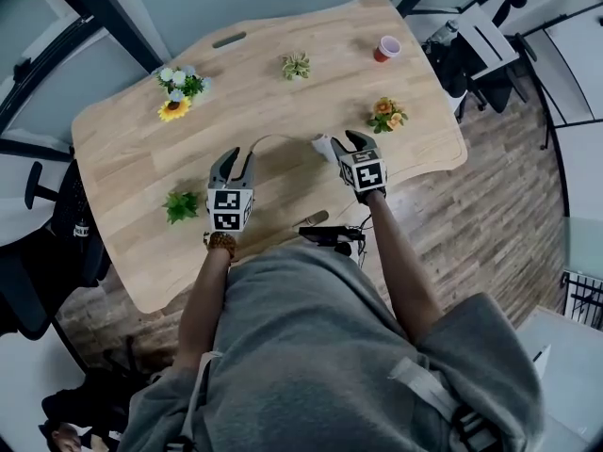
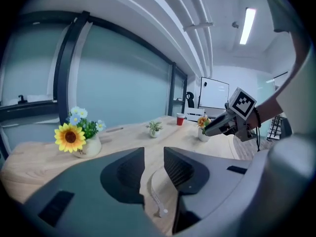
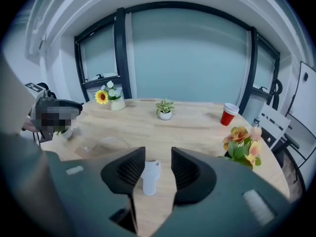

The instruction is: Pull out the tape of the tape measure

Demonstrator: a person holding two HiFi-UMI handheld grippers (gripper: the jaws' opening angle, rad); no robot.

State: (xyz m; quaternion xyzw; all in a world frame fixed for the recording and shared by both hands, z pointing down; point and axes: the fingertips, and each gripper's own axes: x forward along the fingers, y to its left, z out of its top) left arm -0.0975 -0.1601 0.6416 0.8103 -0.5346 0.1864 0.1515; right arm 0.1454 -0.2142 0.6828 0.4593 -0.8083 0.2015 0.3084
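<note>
While 2 grippers [image 1: 236, 158] [image 1: 347, 141] gape, table [image 1: 122, 149] bears 1 tape measure [image 1: 323, 145]; 4 plants [image 1: 179, 90] [image 1: 296, 65] [image 1: 386, 113] [image 1: 181, 205]

Red cup [image 1: 386, 48], sunflower pot [image 1: 175, 107] (well apart).

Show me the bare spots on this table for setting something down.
Bare tabletop: between the sunflower pot and the leafy plant at left; between the small succulent and the red cup. Crowded: near middle, where the tape measure and its tape lie.

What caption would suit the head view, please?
With jaws apart, the left gripper and right gripper hang above a wooden table where a white tape measure lies, its tape drawn out.
</note>
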